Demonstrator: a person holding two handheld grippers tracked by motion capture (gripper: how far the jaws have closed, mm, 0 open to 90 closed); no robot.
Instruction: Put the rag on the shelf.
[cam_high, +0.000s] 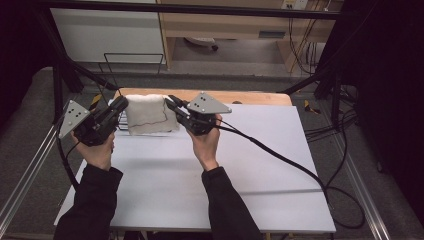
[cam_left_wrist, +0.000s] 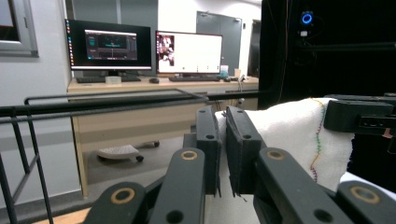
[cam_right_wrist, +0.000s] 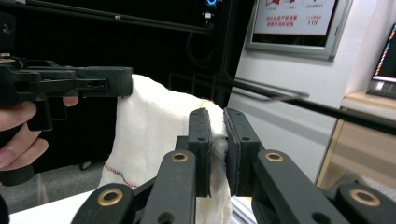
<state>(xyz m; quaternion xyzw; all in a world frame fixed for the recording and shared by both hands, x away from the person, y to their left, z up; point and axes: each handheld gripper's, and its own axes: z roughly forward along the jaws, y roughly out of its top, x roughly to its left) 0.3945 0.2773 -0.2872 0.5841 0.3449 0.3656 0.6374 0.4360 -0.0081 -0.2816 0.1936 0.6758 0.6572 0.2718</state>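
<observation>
So the white desk (cam_high: 200, 190) is under everything, and I've got the white cloth (cam_high: 146, 116) hanging off its far edge, stretched sideways between my hands: left gripper (cam_high: 120, 104) and right gripper (cam_high: 172, 104) jaws each clamped tight on a top corner.

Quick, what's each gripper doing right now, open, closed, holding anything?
Left gripper: closed on one top corner of the white towel.
Right gripper: closed on the towel's other top corner, so it hangs between them.
</observation>
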